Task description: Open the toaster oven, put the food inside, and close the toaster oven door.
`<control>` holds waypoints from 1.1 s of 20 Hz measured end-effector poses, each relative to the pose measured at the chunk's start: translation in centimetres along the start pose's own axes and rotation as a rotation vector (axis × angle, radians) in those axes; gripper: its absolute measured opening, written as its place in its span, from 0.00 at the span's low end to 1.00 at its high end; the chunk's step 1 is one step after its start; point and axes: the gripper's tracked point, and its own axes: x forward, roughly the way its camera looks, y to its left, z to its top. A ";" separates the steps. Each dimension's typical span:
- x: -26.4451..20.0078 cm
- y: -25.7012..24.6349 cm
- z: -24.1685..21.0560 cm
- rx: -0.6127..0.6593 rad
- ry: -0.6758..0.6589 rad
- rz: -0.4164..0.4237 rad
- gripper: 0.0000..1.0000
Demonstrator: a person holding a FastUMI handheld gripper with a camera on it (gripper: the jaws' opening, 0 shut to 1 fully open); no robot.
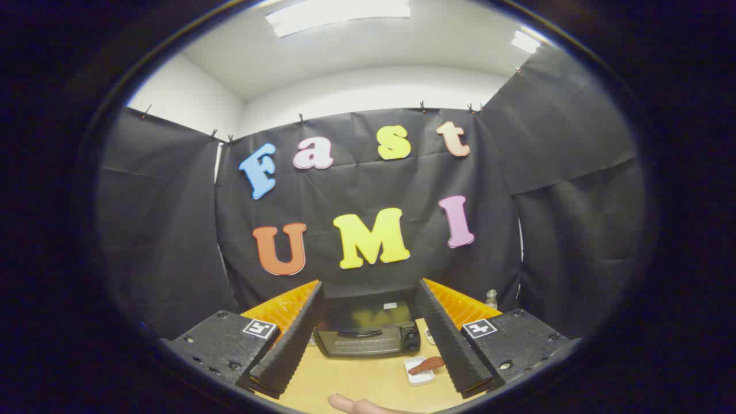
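Note:
A black toaster oven (367,334) stands on the wooden table (356,379) against the black cloth wall, its door shut, with a handle across the top of the glass and knobs on its right side. To its front right lies a small white tray (419,372) with a reddish-brown piece of food (428,364) on it. My gripper (368,322) is held high above the table, open, fingers spread wide with nothing between them. The oven shows between the fingers, well beyond them. The food lies just inside the right finger (445,336).
A person's hand (359,405) rests on the table's near edge. A small glass jar (490,298) stands far right by the wall. A small round white object (429,335) lies right of the oven. Bare tabletop stretches in front of the oven.

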 end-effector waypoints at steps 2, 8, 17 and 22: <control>0.0 0.7 -0.7 0.013 0.025 0.007 1.00; -0.3 -1.0 -0.2 0.028 -0.008 -0.059 1.00; 0.8 -2.4 0.0 -0.038 -0.055 -0.104 1.00; 4.2 0.2 -3.5 -0.089 0.025 -0.045 1.00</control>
